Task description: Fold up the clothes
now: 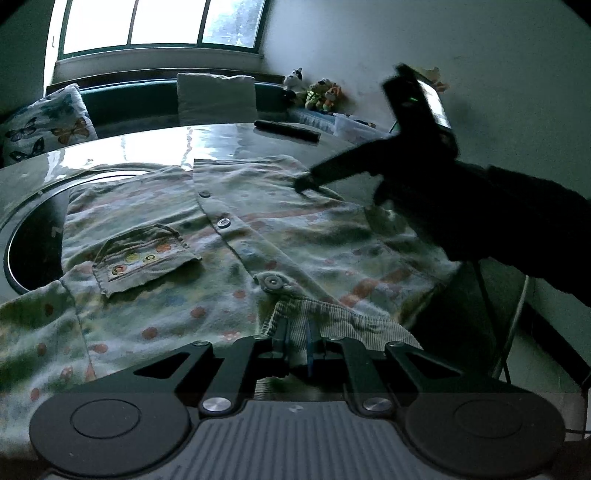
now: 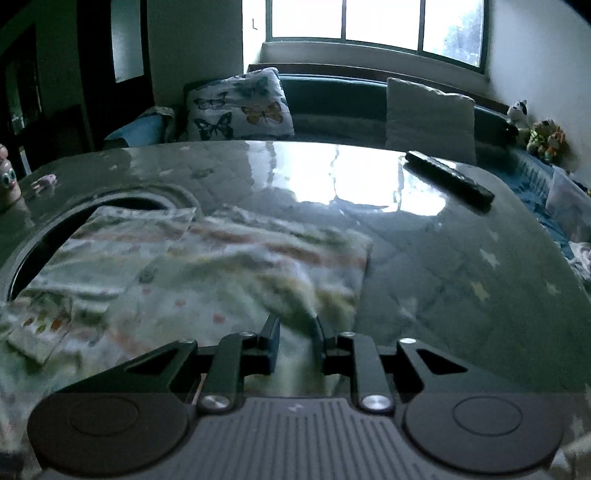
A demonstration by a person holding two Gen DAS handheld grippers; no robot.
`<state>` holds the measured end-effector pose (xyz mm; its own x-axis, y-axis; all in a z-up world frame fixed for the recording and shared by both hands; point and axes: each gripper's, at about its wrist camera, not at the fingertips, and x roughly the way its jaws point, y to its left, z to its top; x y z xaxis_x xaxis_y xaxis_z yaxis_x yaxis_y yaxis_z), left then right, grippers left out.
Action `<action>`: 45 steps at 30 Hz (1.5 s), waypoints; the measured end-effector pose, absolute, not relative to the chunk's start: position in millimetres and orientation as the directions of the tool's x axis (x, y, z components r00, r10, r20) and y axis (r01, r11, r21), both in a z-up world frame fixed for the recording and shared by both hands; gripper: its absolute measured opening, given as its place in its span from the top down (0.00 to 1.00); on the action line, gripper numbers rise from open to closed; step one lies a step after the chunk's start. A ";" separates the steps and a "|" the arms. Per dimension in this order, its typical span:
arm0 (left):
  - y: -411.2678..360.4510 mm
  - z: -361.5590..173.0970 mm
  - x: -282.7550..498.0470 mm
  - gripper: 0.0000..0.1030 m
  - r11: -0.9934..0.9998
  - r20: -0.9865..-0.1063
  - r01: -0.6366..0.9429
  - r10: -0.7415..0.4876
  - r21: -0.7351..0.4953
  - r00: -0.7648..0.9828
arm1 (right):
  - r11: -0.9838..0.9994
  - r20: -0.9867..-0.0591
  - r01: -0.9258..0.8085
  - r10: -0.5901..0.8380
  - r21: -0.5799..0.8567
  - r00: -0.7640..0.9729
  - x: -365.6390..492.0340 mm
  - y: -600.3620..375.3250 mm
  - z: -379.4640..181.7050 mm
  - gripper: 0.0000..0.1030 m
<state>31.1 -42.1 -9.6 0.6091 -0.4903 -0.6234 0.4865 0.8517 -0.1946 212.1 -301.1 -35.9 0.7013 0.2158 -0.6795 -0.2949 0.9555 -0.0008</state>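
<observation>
Nearest, the left gripper (image 1: 297, 350) had its fingers pinched on the striped collar of the shirt (image 1: 229, 236) lying flat on the desk (image 2: 424, 258), while the right gripper (image 2: 295, 332), fingers parted and holding nothing, hovered over the hem, so a one-sided pull risked dragging the shirt askew toward the remote (image 2: 448, 180).

Dim room, lit from a wide three-pane window (image 2: 376, 26) — glare across the glossy grey tabletop (image 2: 369, 173). Behind its far edge, a dark sofa (image 2: 332, 99) with a white butterfly-print cushion (image 2: 238, 109) and a plain white cushion (image 2: 428, 118).
</observation>
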 end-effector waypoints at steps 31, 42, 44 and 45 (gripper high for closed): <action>-42.8 8.1 25.5 0.16 0.866 -0.568 0.476 -0.472 -0.155 0.674 | 0.904 -0.690 -0.427 0.302 -0.011 0.658 122.5 -286.8 -23.1 0.34; -42.9 17.4 21.3 0.00 0.878 -0.538 0.460 -0.452 -0.130 0.712 | 0.887 -0.681 -0.448 0.263 -0.108 0.684 43.8 -285.6 -31.4 0.25; -44.1 16.4 22.6 0.00 0.881 -0.543 0.456 -0.447 -0.130 0.711 | 0.889 -0.673 -0.442 0.254 -0.121 0.695 32.9 -287.3 -32.3 0.23; -44.6 15.7 23.1 0.00 0.882 -0.544 0.453 -0.445 -0.129 0.711 | 0.889 -0.669 -0.439 0.250 -0.128 0.701 27.5 -288.2 -32.8 0.22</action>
